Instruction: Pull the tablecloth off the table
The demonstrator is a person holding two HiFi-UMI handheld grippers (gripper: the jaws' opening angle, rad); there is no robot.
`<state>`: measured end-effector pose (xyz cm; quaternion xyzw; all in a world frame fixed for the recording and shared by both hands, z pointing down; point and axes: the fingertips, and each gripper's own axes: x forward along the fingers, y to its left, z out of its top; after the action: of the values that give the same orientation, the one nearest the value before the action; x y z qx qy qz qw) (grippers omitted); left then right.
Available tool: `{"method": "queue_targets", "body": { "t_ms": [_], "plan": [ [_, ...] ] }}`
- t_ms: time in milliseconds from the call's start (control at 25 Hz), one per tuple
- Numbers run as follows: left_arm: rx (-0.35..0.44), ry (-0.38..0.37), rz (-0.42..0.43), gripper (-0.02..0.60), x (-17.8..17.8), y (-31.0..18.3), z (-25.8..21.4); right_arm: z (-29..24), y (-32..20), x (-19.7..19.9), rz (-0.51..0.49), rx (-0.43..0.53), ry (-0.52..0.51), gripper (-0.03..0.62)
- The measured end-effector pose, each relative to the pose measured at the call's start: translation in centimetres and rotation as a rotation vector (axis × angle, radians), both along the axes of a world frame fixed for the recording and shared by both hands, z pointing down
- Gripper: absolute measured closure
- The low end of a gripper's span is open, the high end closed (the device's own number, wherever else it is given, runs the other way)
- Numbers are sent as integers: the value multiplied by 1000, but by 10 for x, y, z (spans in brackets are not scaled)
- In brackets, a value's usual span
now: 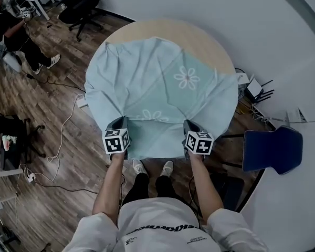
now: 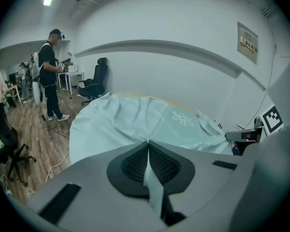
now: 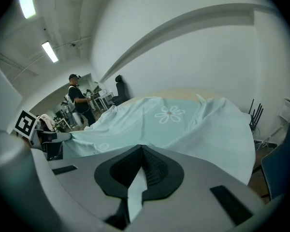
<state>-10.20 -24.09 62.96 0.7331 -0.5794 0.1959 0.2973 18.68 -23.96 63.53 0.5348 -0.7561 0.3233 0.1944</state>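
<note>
While the left gripper (image 1: 121, 122) and right gripper (image 1: 191, 126), side by side, each pinch its near hem, the tablecloth (image 1: 163, 85) lies ahead of both across the round table (image 1: 173, 28), far rim bare; pull likely runs back toward the person (image 1: 160, 219).

Cable-strewn floor (image 1: 37, 119) lies open left of the table (image 1: 189, 33); a blue chair (image 1: 273, 150) stands close on its right

the tablecloth (image 1: 157, 83) pinched in both pairs of jaws is pale mint with white daisy flowers. beyond it the table (image 1: 189, 33) shows light beige wood. the left gripper (image 2: 148, 146) and right gripper (image 3: 141, 151) are grey, with black ribbed pads (image 2: 135, 164) and black-and-white marker cubes (image 1: 116, 140). right of the right jaws stands a blue chair (image 1: 272, 150).
</note>
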Motion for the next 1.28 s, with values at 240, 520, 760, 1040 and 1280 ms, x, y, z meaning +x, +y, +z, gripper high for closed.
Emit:
{"method": "queue_targets", "body": {
  "t_ms": [240, 520, 760, 1040, 1280],
  "plan": [
    [37, -1, -9, 568, 2, 42, -31, -29, 43, 6, -9, 32, -15, 559],
    [90, -40, 35, 568, 9, 89, -63, -51, 85, 13, -6, 47, -51, 559],
    [130, -39, 48, 568, 13, 127, -92, -72, 123, 17, -15, 74, -36, 559],
    [168, -36, 41, 568, 12, 176, -120, -100, 166, 13, -33, 107, -53, 559],
    [238, -52, 64, 568, 23, 200, -152, -132, 190, 7, -58, 180, -41, 559]
  ]
}}
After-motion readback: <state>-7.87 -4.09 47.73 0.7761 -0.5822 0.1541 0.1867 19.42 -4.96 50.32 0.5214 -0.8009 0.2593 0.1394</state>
